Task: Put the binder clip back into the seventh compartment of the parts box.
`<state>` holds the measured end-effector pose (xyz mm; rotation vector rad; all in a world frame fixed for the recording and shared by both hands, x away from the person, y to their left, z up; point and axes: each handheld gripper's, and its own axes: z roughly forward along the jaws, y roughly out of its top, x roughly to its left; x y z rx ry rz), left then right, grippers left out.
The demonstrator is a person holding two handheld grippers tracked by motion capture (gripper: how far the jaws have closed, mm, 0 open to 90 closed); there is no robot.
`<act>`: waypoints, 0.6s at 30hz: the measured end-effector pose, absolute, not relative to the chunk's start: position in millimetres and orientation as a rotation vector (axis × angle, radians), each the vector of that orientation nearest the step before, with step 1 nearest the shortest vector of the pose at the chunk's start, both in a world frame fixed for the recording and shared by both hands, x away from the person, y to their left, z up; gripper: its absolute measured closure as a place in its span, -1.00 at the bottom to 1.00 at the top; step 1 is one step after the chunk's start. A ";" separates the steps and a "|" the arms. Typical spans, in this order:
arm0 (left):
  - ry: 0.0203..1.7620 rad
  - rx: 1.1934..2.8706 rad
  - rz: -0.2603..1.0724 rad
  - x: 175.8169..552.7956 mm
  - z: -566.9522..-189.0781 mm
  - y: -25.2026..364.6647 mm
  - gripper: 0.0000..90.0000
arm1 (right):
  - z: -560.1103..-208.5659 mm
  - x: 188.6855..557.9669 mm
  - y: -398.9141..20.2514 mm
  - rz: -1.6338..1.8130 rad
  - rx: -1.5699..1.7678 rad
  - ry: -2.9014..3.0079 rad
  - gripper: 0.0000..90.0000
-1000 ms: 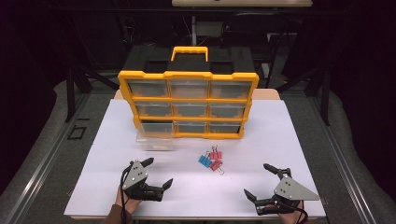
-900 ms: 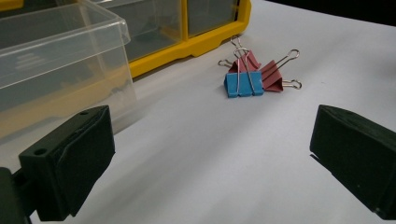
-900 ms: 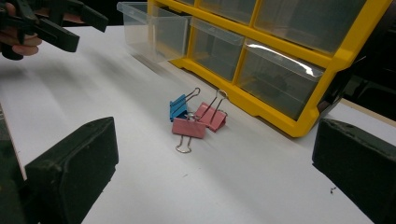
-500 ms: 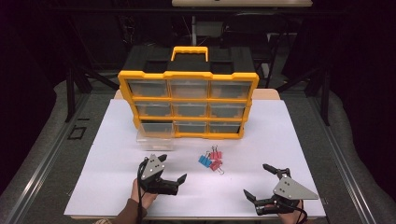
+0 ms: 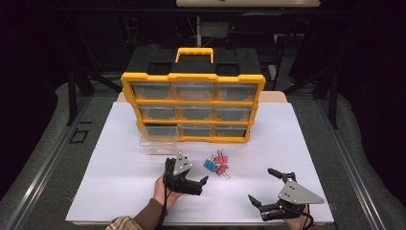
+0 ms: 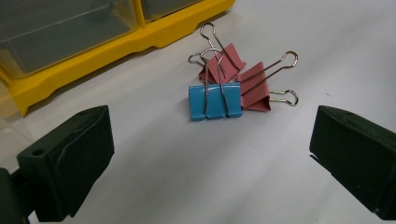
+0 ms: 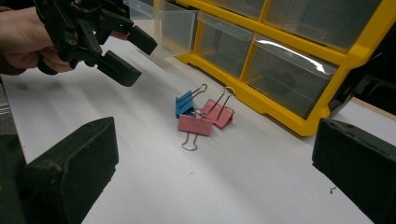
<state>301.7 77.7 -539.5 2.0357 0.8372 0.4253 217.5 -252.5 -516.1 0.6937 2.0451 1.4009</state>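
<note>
Clips [image 6: 229, 88] at centre frame lie touching (three tangled), so our left gripper [image 5: 198, 183], jaws apart like the right gripper's [image 5: 261, 188], may drag all.

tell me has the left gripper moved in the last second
Yes. The left gripper has shifted right and forward across the white sheet, closing on the binder clips, which stayed put. Its jaws are open.

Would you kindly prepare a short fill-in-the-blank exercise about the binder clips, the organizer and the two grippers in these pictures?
1. Among the pink binder clips lies one clip coloured ____.
2. The yellow organizer holds ____ clear drawers in its grid.
3. The left gripper has its jaws ____, pointed toward the clips.
4. The right gripper grips ____.

Missing words: blue; nine; open; nothing
</note>
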 end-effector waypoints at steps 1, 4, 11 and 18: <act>0.837 2.036 0.425 301.7 -539.5 77.7 -1.00 | -516.1 217.5 -252.5 1.401 0.694 2.045 -1.00; 0.843 2.045 0.424 304.0 -540.3 73.1 -1.00 | -515.7 217.9 -251.9 1.399 0.682 2.043 -1.00; 0.877 2.052 0.418 316.9 -539.6 61.7 -1.00 | -516.5 217.8 -252.3 1.381 0.699 2.042 -0.96; 0.898 2.086 0.410 325.0 -546.5 50.8 -1.00 | -516.6 217.8 -252.4 1.388 0.695 2.049 -0.97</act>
